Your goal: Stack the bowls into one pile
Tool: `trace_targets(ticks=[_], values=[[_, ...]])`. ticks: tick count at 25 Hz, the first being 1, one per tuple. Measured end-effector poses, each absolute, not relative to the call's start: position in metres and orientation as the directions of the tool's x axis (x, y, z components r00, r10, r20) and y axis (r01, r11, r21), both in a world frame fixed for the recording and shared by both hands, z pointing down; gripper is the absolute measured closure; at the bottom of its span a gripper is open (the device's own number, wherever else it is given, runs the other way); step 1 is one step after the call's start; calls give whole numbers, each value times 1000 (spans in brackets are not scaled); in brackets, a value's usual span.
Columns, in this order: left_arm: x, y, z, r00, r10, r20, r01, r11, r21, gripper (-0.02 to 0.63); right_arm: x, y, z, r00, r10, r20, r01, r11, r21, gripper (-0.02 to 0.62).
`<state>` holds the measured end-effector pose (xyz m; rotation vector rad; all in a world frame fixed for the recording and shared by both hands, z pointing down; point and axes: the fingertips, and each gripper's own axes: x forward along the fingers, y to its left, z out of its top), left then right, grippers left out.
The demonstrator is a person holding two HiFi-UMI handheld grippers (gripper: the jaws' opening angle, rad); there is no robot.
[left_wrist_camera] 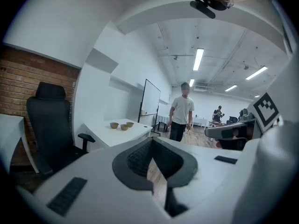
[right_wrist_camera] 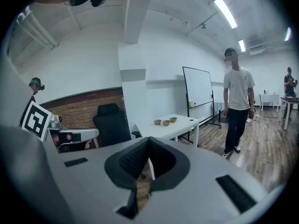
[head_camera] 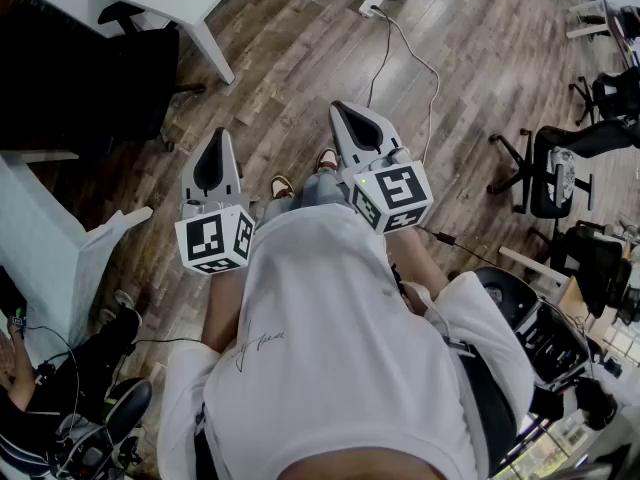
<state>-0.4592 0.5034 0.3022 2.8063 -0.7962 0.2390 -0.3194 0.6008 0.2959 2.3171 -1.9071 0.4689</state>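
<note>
Nothing of the stacking is done yet. The three bowls (right_wrist_camera: 166, 122) sit side by side in a short row on the white counter (right_wrist_camera: 180, 127), each on its own and none nested in another. They are well apart from both tools, so the whole pile is left to build, and the approach too, as I judge it. The left tool (left_wrist_camera: 152, 141) has its jaws pressed together at the tips, with nothing between them. The right tool (right_wrist_camera: 148, 141) is the same, closed and empty. Both are held out over the wooden floor (head_camera: 300, 58), in front of the person carrying them, touching nothing.
</note>
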Motion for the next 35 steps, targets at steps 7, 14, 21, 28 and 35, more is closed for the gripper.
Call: trace_targets(ticks=[7, 14, 21, 28, 35], values=[[-462, 498, 301, 850, -485, 206, -518, -839, 165, 600, -332, 593, 300, 153, -940, 306, -973, -198, -123, 586], [-449, 488, 301, 855, -474, 207, -509, -843, 173, 600, -329, 578, 295, 135, -949, 285, -969, -186, -163, 586], [-416, 469, 297, 855, -474, 210, -509, -846, 159, 600, -300, 553, 293, 120, -955, 271, -971, -170, -168, 586], [-371, 431, 297, 844, -492, 216, -527, -835, 156, 600, -256, 508, 294, 91, -960, 266, -975, -140, -171, 586], [-312, 402, 292, 829, -510, 227, -548, -823, 150, 600, -198, 473, 291, 48, -961, 272, -977, -102, -188, 586]])
